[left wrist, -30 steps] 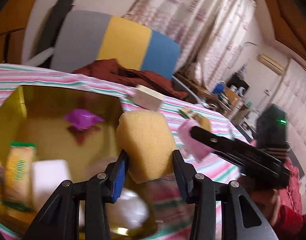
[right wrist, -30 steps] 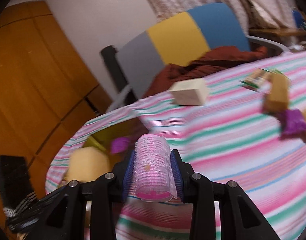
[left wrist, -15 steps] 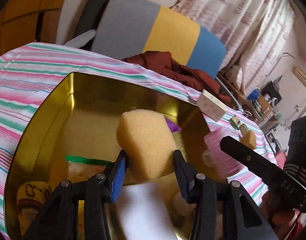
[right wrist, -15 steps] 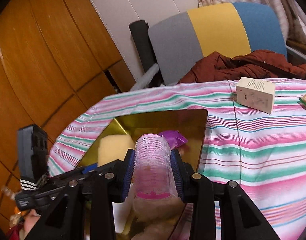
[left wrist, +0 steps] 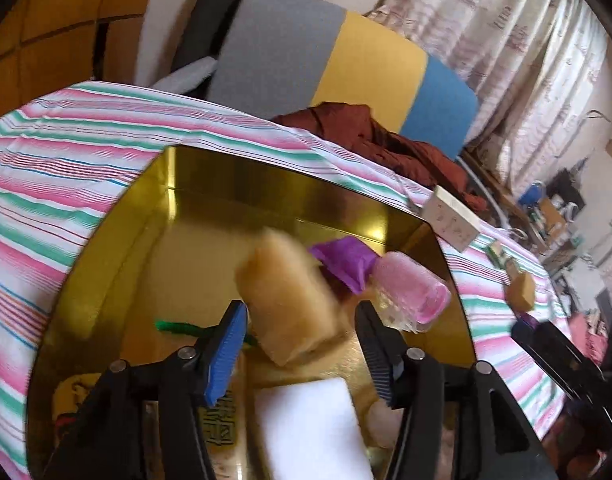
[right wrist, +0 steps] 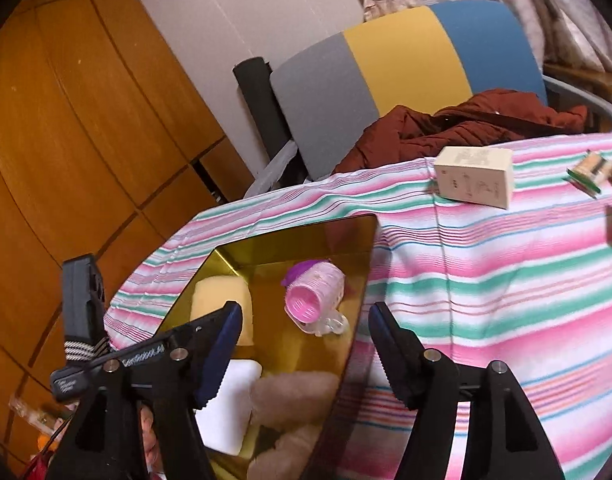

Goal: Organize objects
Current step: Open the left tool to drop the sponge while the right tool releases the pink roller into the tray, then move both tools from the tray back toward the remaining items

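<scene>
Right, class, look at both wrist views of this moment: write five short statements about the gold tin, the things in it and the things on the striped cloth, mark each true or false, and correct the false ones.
1. The pink plastic hair roller lies inside the shiny gold metal tin. True.
2. The cream cardboard box is inside the tin. False: it sits on the pink, green and white striped tablecloth, outside the tin.
3. The yellow foam sponge is clamped by the left gripper. False: its jaws are opening and the pads stand clear of the sponge.
4. A rust-brown jacket lies on the chair behind the table. True.
5. The right gripper holds the roller. False: nothing is between its opening jaws.
</scene>
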`<state>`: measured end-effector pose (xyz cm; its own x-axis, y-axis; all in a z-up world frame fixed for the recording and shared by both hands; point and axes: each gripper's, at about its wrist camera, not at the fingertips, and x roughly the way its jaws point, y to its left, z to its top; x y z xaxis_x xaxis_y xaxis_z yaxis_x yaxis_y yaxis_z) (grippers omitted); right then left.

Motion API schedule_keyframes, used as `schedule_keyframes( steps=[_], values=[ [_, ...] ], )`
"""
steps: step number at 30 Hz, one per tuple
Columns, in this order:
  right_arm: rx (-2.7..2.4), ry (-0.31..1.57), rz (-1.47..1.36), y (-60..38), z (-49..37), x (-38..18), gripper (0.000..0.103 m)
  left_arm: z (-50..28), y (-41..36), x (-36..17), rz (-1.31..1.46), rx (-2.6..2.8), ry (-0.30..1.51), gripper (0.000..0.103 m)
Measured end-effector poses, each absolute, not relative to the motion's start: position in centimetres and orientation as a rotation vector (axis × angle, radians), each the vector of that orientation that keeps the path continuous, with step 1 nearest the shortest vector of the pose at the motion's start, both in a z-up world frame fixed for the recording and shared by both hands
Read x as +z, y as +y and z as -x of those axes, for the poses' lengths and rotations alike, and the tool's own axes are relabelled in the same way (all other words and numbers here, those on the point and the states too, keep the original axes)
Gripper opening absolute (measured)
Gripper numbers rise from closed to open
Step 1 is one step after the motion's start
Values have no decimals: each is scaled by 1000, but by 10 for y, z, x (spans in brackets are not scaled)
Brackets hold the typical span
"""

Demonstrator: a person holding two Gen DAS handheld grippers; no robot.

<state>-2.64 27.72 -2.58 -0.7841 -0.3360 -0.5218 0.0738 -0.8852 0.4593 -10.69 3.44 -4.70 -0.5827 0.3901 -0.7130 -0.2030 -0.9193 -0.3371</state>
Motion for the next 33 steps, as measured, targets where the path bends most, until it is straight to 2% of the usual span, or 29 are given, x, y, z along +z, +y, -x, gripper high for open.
schedule_keyframes(
  steps=[1, 3, 4, 13, 25, 33],
  values=[
    [-2707, -636, -905, 281, 23, -26, 69, 106, 33, -44, 1211, 2540, -309, 61],
    [-2715, -665, -899, 288, 16, -26, 70, 103, 29, -40, 1193, 2581, -322, 76],
    [-2716, -679, -894, 292, 13, -27, 70, 100, 27, -37, 1173, 2600, -338, 77],
    [-2776, -798, -901, 332, -10, -34, 75, 64, 39, -20, 1047, 2655, -349, 77],
    [-2846, -873, -1010, 381, -34, -58, 80, 10, 133, -6, 932, 2435, -97, 77],
    [-2909, -889, -1080, 417, -51, -72, 80, -15, 182, -12, 952, 2294, -10, 77]
  ],
)
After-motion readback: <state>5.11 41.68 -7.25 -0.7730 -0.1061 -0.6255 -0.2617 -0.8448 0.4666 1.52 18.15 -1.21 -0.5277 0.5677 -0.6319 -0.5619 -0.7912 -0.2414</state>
